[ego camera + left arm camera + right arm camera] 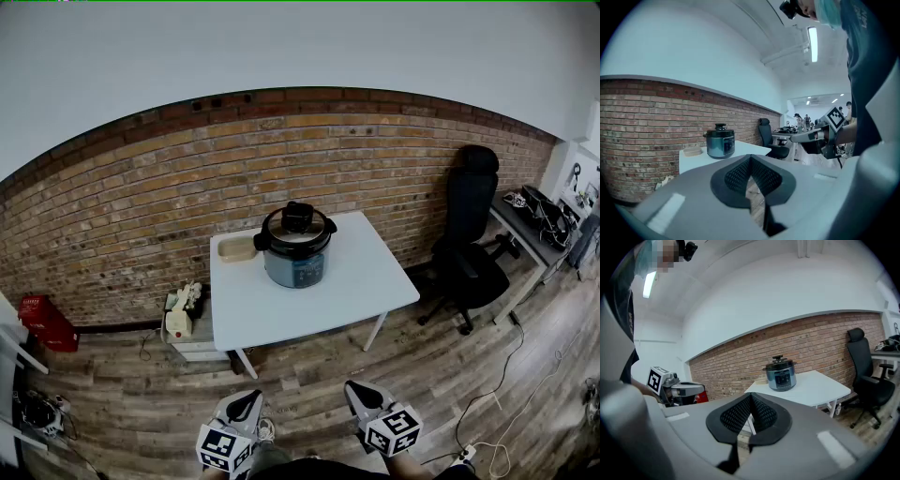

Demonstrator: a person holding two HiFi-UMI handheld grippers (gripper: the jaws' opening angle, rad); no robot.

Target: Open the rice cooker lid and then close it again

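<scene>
A blue-grey rice cooker (296, 246) with a black knob on its shut lid stands at the back of a white table (309, 300), near the brick wall. It also shows far ahead in the left gripper view as the cooker (720, 140) and in the right gripper view as the cooker (780, 373). My left gripper (253, 397) and right gripper (352, 388) hang low at the bottom of the head view, well short of the table. Both are shut with nothing between their black pads (751, 174) (750, 412).
A shallow beige dish (236, 248) lies left of the cooker. A black office chair (469, 239) stands right of the table, a desk with cables (539, 220) beyond it. A low stand with a white appliance (183, 314) sits left of the table. A red box (45, 322) rests by the wall.
</scene>
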